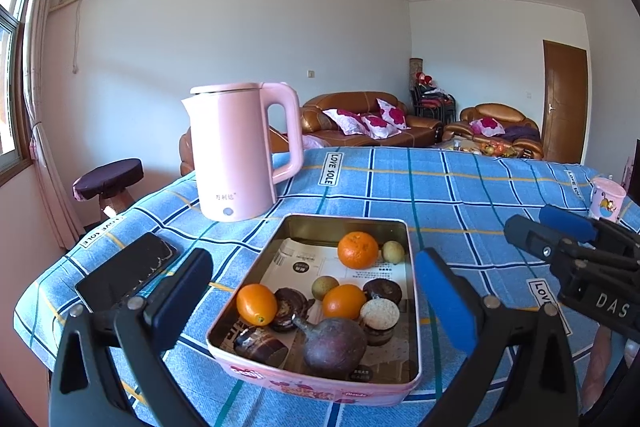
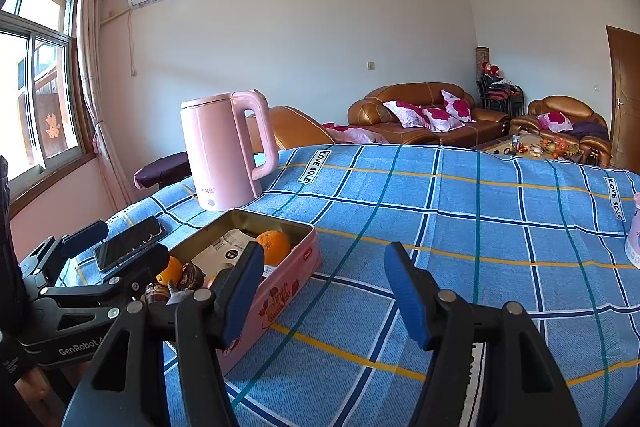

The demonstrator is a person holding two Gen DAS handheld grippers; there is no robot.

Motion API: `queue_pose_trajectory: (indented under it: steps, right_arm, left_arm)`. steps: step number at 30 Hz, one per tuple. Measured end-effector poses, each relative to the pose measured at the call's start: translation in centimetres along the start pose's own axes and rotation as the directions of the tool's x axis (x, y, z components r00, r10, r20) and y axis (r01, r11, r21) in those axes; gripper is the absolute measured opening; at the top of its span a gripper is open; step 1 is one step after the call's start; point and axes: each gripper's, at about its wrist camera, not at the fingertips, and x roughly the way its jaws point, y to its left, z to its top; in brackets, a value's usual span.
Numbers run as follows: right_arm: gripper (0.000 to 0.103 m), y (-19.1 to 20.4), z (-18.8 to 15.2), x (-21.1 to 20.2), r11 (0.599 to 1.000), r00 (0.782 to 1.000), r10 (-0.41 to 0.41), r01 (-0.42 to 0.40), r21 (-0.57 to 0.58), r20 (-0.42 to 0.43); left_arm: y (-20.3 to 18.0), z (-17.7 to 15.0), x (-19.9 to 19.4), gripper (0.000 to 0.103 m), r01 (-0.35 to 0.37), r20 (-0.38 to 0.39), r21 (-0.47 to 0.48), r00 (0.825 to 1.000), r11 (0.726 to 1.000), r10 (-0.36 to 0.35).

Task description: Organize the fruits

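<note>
- Over the left wrist view we see right into the pink tin [image 1: 320, 385]: oranges [image 1: 357, 249], a dark purple fruit [image 1: 334, 347], small cakes; left gripper [image 1: 316, 303] spread wide, empty.
- From the right wrist view the tin's wall hides most fruit; right gripper [image 2: 324, 299] gapes over bare tablecloth [image 2: 480, 227] beside it.

You've got a shiny pink metal rectangular tin [image 1: 224, 311], matt blue checked woven tablecloth [image 1: 460, 195], and glossy pink plastic kettle [image 1: 236, 155].
</note>
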Motion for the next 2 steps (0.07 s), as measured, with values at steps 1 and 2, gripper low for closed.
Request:
queue_pose_trajectory:
  steps: [1,2]
  right_arm:
    - [0.064,0.01,-0.02,0.01,1.0,1.0,0.001,-0.001,-0.001,-0.001]
    - [0.064,0.02,-0.03,0.05,1.0,1.0,0.001,-0.001,-0.003,-0.002]
  left_arm:
    - [-0.06,-0.01,-0.04,0.103,0.0,0.003,0.002,1.0,1.0,0.0]
    - [-0.11,0.0,-0.08,0.103,0.003,0.005,0.005,1.0,1.0,-0.003]
